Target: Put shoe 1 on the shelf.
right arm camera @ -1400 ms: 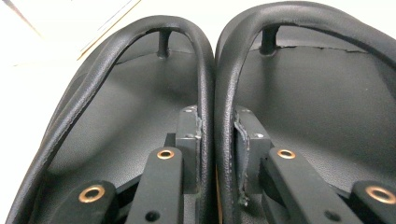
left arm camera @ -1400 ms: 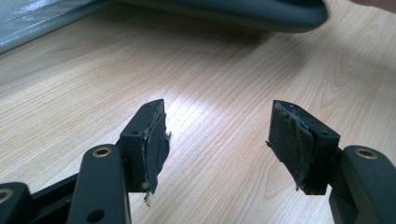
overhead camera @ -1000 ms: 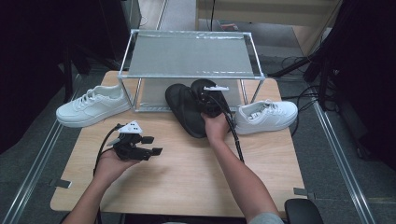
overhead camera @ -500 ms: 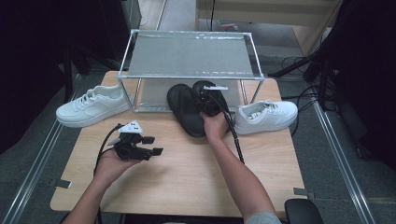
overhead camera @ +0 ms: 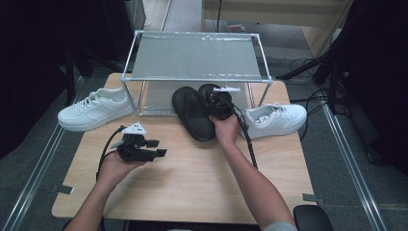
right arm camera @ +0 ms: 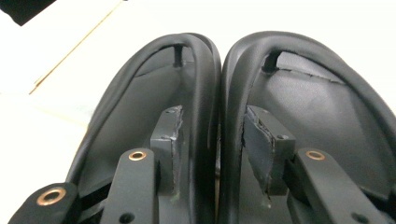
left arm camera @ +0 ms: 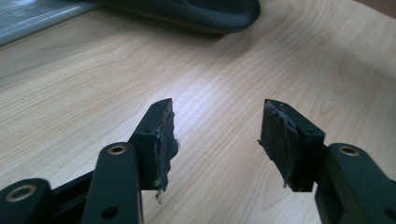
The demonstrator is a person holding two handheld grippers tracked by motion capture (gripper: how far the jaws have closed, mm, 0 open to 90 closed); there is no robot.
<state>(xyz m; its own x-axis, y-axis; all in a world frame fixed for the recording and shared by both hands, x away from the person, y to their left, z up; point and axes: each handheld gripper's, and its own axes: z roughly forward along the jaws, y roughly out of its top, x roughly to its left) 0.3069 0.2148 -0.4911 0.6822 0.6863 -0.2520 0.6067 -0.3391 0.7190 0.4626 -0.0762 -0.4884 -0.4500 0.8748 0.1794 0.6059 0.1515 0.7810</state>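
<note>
right gripper (right arm camera: 210, 140) clamps the touching inner rims of the black sandal pair (overhead camera: 195, 113) at the rack (overhead camera: 195, 55) mouth, long axes pointing away; left gripper (left arm camera: 217, 140) released, idle over the counter (overhead camera: 192, 183).

no legible txt, labels or nos.

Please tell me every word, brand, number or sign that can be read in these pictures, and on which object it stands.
No readable text in any view.
Black sandals, held by the right hand-held gripper: no print or logo visible.
Left white sneaker and right white sneaker: plain, no readable brand.
Metal rack and wooden table: no labels.
Left hand-held gripper: no markings.
</note>
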